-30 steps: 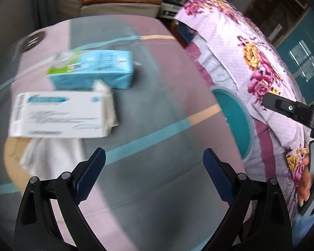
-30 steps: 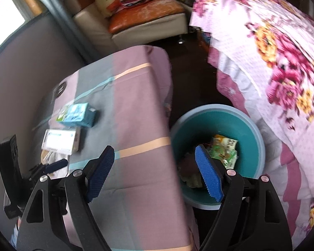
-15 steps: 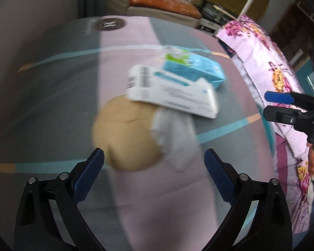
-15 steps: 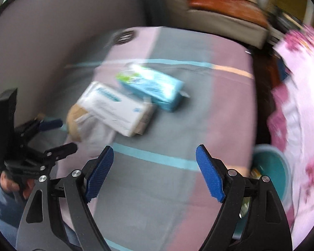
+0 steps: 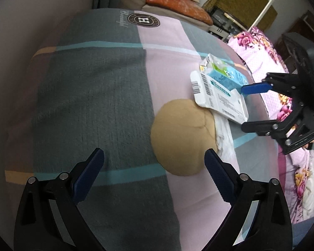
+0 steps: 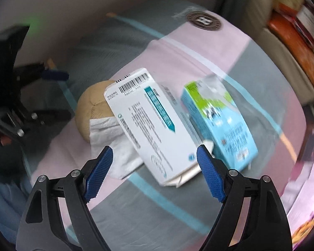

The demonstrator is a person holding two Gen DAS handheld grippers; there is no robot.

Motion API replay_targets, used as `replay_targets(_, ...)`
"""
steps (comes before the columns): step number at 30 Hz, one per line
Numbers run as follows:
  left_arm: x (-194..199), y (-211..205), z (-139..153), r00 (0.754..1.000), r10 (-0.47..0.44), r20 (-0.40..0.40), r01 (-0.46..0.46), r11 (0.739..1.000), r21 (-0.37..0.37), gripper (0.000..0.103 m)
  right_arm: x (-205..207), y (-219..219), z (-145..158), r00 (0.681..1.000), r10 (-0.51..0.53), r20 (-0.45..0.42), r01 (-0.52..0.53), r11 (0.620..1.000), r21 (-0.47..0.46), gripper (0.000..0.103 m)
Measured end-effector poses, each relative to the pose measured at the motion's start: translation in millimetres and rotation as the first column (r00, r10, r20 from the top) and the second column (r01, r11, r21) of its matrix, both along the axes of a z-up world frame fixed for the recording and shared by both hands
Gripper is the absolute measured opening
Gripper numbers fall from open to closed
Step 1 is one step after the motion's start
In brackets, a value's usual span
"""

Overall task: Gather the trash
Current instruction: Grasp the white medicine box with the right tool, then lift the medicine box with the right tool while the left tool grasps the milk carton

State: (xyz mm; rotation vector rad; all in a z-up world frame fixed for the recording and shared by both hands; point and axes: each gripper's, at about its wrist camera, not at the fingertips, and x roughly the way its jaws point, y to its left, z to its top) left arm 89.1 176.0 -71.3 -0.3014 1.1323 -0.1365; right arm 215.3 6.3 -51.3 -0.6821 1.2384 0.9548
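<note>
A white carton with a barcode point(image 6: 152, 125) lies on the striped tablecloth, leaning over a white tissue point(image 6: 111, 140) and a round tan paper piece point(image 6: 90, 108). A light blue drink carton point(image 6: 221, 125) lies right beside it. My right gripper point(image 6: 155, 171) is open and empty, just in front of the white carton. In the left wrist view the white carton point(image 5: 217, 96), blue carton point(image 5: 226, 75) and tan piece point(image 5: 182, 140) lie ahead to the right. My left gripper point(image 5: 155, 177) is open and empty, near the tan piece.
The tablecloth point(image 5: 94, 96) is grey and pink with teal stripes and a round logo point(image 5: 143, 20) at its far end. A sofa with an orange cushion point(image 5: 175, 0) stands behind the table. A floral bedspread point(image 5: 259, 48) lies to the right.
My right gripper has swung from over the teal bin to the cartons and closed in on the white one. My left gripper has turned left, so the trash now lies to its right.
</note>
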Motion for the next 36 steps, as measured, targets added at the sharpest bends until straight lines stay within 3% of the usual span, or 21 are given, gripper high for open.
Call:
replay_targets(6,1,-1,-1,0.999,-0.035,0.003,0.035,0.999,-0.013,0.096,6,17,-17,0.992,0.121,-0.025,-0.122,0.991,-0.056,0.078)
replay_targets(11,1,-3,-4,0.998,-0.069,-0.003,0.069,0.998,-0.005,0.096,18,20,-26,0.988,0.127,-0.085,-0.130,0.991,-0.028,0.078)
replay_targets(16,-2,-2,-5,0.997,-0.073,-0.008,0.073,0.997,-0.004,0.096,27,15,-32,0.986,0.080,-0.143,-0.079,0.997,0.010,0.078)
replay_targets(19,-2,-1,-7,0.998,-0.062,-0.013,0.062,0.998,-0.008,0.096,29,7,-26,0.985,0.038,-0.167,-0.030,0.998,0.046,0.062)
replay_targets(24,-7,-8,-4,0.998,-0.067,-0.006,0.067,0.998,0.002,0.096,21,-22,-13,0.984,-0.043,-0.173,0.062,0.993,0.101,0.062)
replay_targets(30,3,-20,3,0.997,-0.080,0.004,0.080,0.997,0.008,0.096,12,-76,13,0.962,-0.221,-0.162,0.250,0.950,0.189,0.062)
replay_targets(36,37,-59,26,0.974,-0.220,0.053,0.213,0.972,0.103,0.096,20,-98,25,0.943,-0.307,-0.130,0.327,0.928,0.180,0.062)
